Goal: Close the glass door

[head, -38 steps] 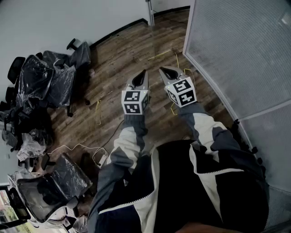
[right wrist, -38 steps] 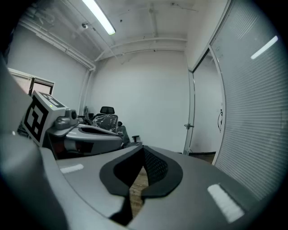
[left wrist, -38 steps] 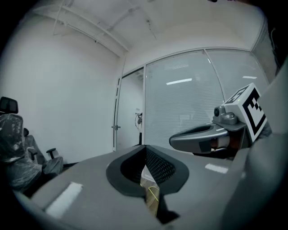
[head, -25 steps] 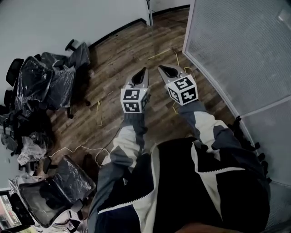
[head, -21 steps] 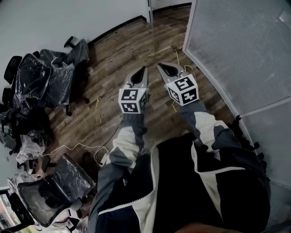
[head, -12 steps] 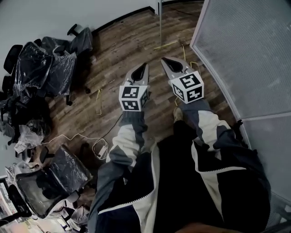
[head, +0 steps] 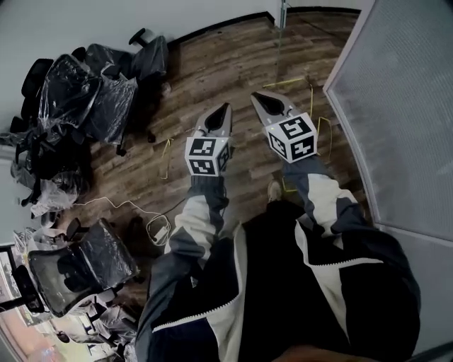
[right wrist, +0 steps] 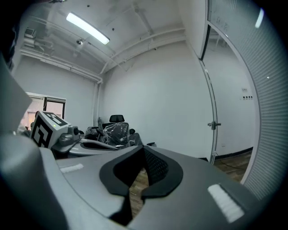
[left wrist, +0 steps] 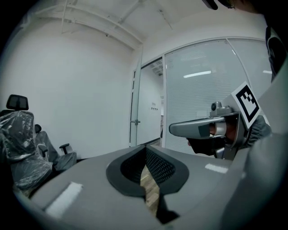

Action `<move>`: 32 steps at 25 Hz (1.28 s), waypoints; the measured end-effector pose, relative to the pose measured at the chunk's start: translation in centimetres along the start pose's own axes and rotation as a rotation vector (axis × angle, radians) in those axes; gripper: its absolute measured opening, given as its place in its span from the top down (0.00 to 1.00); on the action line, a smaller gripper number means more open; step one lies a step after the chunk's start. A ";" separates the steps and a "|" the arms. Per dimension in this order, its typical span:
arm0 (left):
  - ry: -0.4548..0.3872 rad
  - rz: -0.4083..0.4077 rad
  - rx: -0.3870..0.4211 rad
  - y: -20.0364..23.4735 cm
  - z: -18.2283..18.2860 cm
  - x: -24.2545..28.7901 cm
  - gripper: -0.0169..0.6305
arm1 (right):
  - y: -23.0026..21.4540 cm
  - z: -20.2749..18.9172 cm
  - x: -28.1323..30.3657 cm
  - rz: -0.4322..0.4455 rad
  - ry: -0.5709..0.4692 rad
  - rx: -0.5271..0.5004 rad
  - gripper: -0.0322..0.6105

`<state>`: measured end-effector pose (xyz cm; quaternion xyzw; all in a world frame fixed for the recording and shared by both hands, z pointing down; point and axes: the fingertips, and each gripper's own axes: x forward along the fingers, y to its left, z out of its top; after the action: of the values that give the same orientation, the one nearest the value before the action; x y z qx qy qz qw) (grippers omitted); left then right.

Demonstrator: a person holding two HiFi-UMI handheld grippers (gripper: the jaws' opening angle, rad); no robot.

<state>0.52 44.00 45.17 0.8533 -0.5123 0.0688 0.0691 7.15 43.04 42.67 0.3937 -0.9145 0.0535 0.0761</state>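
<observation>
The glass door (left wrist: 135, 109) stands open ahead, a metal-edged pane with a small handle (left wrist: 135, 121); in the right gripper view the door (right wrist: 211, 108) and its handle (right wrist: 214, 124) show to the right. In the head view only the door's edge (head: 282, 11) appears, at the top. My left gripper (head: 224, 108) and right gripper (head: 256, 96) are held side by side over the wooden floor (head: 212, 63), well short of the door. Both are shut with nothing in them. The left jaws (left wrist: 145, 148) and right jaws (right wrist: 144, 148) point roughly level.
A frosted glass partition (head: 403, 106) runs along the right. Office chairs wrapped in plastic (head: 85, 92) crowd the left wall, and a mesh chair (head: 78, 272) stands nearer. Yellow cords (head: 166, 152) and a white cable (head: 120, 208) lie on the floor.
The person has walked forward with both grippers held out together. The partition edge and door edge slid right in the head view, and the chairs came closer. Both grippers stayed shut.
</observation>
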 end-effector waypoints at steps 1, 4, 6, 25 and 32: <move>0.003 0.013 0.006 0.5 0.4 1.1 0.96 | -1.0 0.4 0.7 0.013 -0.003 -0.002 0.94; -0.012 0.043 -0.015 2.0 2.1 4.6 0.96 | -4.7 1.6 2.7 0.019 -0.027 -0.003 0.94; -0.025 0.048 -0.057 2.6 2.8 6.5 0.96 | -6.5 1.5 3.8 0.028 -0.025 -0.005 0.94; -0.061 0.037 -0.026 11.3 4.6 16.7 0.96 | -15.1 1.9 14.3 -0.029 -0.003 0.003 0.94; -0.126 -0.026 0.005 20.3 9.6 21.2 0.96 | -16.4 6.1 23.5 -0.093 -0.009 -0.023 0.94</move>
<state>-7.13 14.38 40.68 0.8628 -0.5041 0.0150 0.0355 2.58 14.16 41.55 0.4353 -0.8960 0.0378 0.0791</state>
